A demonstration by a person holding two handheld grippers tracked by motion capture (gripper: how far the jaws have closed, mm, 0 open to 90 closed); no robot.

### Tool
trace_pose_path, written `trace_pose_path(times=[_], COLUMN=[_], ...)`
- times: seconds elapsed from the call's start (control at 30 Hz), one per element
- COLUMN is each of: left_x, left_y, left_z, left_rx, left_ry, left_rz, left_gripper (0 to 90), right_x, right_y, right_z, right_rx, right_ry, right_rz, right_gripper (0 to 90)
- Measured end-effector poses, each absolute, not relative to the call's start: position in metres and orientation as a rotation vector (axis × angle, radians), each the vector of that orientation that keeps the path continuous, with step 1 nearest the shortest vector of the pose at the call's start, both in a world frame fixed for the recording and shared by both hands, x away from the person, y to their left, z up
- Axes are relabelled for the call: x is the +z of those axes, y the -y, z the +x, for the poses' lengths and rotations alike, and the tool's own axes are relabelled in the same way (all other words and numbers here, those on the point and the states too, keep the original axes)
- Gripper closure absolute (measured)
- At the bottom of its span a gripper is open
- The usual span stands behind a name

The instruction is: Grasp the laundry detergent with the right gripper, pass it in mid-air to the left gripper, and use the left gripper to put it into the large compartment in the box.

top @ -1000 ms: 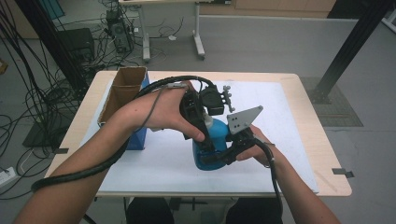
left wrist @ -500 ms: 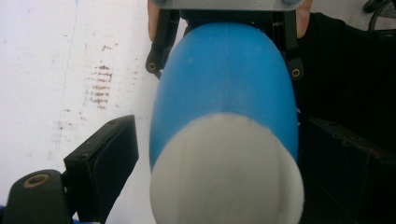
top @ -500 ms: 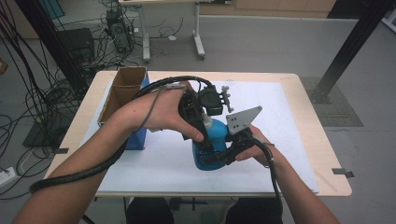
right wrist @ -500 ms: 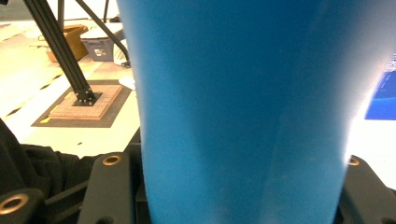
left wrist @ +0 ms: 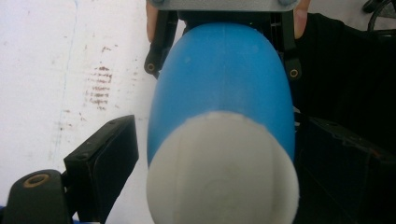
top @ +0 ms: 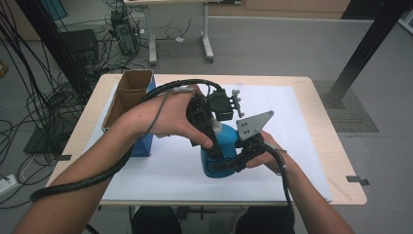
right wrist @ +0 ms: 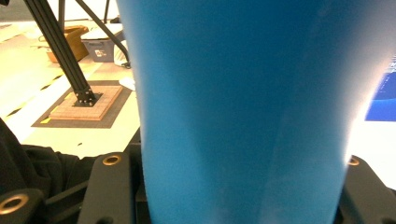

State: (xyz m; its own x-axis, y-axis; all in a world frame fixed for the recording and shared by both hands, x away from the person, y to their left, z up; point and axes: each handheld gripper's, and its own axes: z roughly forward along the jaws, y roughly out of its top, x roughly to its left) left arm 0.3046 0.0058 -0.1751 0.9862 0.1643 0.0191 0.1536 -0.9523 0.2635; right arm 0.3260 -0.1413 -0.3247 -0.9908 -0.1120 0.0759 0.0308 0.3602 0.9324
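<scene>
A blue bottle (top: pixel 219 161) with a white cap stands on the white sheet at the table's middle. My right gripper (top: pixel 229 163) comes in from the right, level, and is shut on the bottle's lower body. In the right gripper view the blue wall (right wrist: pixel 243 112) sits between both black jaws. My left gripper (top: pixel 218 130) reaches down over the bottle's top. In the left gripper view the white cap (left wrist: pixel 222 172) lies between its jaws. A thin strip of table shows between the cap and the left-hand jaw, so the left gripper is open.
An open cardboard box (top: pixel 129 95) stands at the table's left, with a blue box (top: pixel 143 144) against its near side. The white sheet (top: pixel 292 126) covers most of the wooden table (top: pixel 336 161). Cables and desk legs lie on the floor behind.
</scene>
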Motion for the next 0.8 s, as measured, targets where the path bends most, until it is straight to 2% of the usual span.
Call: trace_pose_path(times=[0.8], left_x=[-0.1728], left_y=[-0.0017], left_z=[0.3025], left_rx=[0.073], left_ry=[-0.205], left_rz=[2.868], left_gripper=[12.2], right_x=[-0.3251], right_y=[0.1407], right_z=[0.3265], right_rx=[-1.704], right_ry=[2.489], right_rz=[0.068], right_gripper=[43.6])
